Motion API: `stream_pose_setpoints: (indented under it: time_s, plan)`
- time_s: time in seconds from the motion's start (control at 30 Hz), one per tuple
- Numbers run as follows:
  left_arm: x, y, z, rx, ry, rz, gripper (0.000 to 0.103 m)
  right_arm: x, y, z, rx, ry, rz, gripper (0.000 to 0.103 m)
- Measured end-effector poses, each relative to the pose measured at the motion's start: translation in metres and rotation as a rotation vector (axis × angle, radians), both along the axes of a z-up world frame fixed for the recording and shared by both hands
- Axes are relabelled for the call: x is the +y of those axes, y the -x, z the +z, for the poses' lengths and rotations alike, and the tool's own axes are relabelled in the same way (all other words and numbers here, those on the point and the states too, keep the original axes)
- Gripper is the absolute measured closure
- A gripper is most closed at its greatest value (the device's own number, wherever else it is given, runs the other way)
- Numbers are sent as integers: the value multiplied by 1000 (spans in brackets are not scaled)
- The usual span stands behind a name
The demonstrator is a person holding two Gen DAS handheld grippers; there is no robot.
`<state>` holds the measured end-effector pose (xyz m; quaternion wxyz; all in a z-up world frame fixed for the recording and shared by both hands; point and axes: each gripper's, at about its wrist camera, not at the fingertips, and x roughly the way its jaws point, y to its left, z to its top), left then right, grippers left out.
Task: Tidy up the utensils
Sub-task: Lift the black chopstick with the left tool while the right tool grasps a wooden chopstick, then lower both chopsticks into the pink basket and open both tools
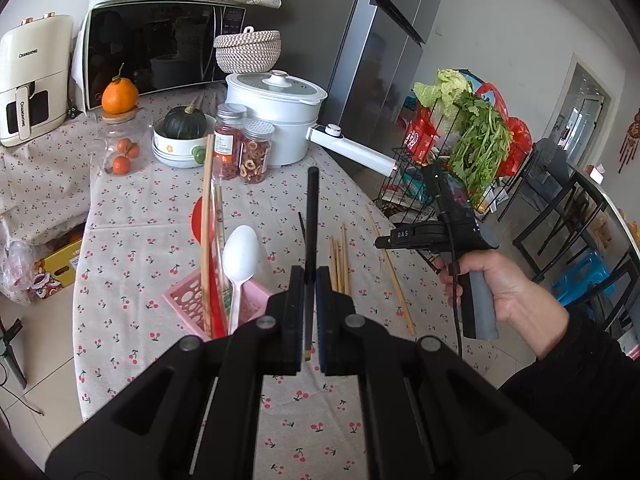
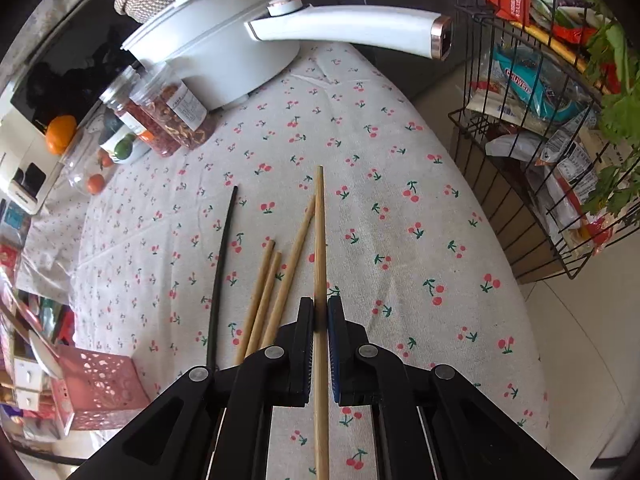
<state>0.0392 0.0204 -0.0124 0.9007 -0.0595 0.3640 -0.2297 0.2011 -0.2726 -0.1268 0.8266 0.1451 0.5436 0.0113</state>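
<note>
Roughly halfway. Pink holder (image 1: 192, 296), lower left of left view, already has spoon (image 1: 240, 256) plus chopsticks. Left gripper (image 1: 308, 280) clamped on black chopstick (image 1: 312, 216), right gripper (image 2: 320, 308) pinching bamboo chopstick (image 2: 319, 240). Bamboo sticks (image 2: 268, 292) and black stick (image 2: 222, 256) left on cloth, mid-frame.

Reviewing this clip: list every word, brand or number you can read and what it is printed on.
"CHANGHONG": white air fryer, on its top and again on its handle.
"BAS": body of the right gripper.
Blue snack bag in the wire rack: lettering too blurred.
Jar labels, microwave panel, red packets: too small.
</note>
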Motion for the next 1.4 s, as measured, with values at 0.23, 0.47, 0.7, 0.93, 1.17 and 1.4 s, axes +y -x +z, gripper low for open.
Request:
stream_pose_setpoints:
  time_s: [0.23,0.47,0.7,0.93,1.17,1.4]
  plan:
    - [10,9,13,-60,21,39,97,8,51,63,-223,2,118,96]
    - [25,19,32,-136,79,72,97,14,91,109,-377,-23,161,96]
    - [43,24,53,-206,139,115,97,22,112,143,-552,-66,168,96]
    - [61,28,71,-314,173,187,97,37,113,152,-624,-76,189,96]
    - [64,12,59,-334,104,239,97,53,105,150,-626,-92,201,96]
    - [56,-18,28,-191,26,204,97,72,102,149,-648,-102,213,96]
